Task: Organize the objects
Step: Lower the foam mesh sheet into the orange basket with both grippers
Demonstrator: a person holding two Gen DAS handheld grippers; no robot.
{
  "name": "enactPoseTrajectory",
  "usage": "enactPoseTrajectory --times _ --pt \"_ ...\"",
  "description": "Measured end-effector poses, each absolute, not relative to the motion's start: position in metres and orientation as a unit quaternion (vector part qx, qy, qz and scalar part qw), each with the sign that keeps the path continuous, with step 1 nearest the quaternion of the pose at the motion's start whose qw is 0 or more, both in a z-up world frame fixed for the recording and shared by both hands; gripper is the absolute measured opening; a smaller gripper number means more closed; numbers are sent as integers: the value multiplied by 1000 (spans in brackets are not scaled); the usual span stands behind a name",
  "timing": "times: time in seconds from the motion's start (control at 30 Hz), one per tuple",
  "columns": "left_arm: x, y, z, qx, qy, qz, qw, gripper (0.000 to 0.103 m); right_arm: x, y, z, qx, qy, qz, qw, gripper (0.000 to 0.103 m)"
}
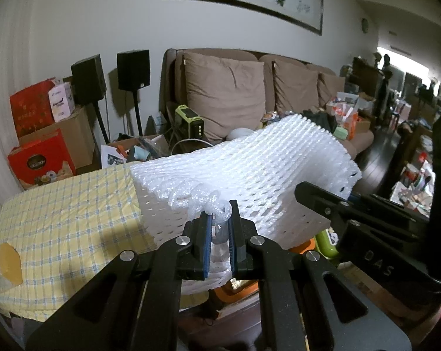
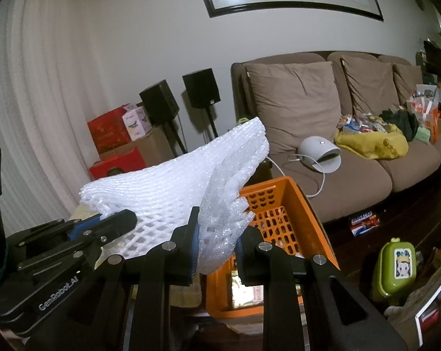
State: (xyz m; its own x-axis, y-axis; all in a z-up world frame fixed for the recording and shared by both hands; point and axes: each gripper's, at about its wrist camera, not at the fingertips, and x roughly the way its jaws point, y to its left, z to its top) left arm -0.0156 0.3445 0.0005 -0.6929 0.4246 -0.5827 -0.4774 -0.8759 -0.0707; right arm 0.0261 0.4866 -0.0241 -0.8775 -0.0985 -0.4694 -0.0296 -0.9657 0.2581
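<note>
A stack of white foam mesh sheets [image 1: 238,172] is held up between both grippers, above the table with the yellow checked cloth [image 1: 59,219]. My left gripper [image 1: 220,225] is shut on a bunched near corner of the stack. In the same view my right gripper [image 1: 314,196] comes in from the right and clamps the stack's right edge. In the right wrist view, my right gripper [image 2: 217,237] is shut on the fanned sheet ends of the foam mesh [image 2: 173,181], and my left gripper [image 2: 115,219] grips its left side. An orange perforated basket [image 2: 281,213] sits just below and behind the mesh.
A brown sofa [image 2: 352,175] with cushions, a white device [image 2: 319,153] and clutter stands behind. Two black speakers [image 1: 112,73] on stands and red boxes [image 1: 39,155] are at the left wall. A green lidded container [image 2: 394,266] and bags crowd the floor at the right.
</note>
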Motion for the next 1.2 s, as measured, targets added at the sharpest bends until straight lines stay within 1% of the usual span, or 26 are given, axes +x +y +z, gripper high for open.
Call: enactPoseTrajectory --times 0.5,1.2 --pt "-27 352 -3 -307 43 917 251 9 25 490 -28 252 -127 -959 1 19" --pt "-43 379 -32 -336 49 902 265 9 21 522 -41 263 -146 -953 -32 19"
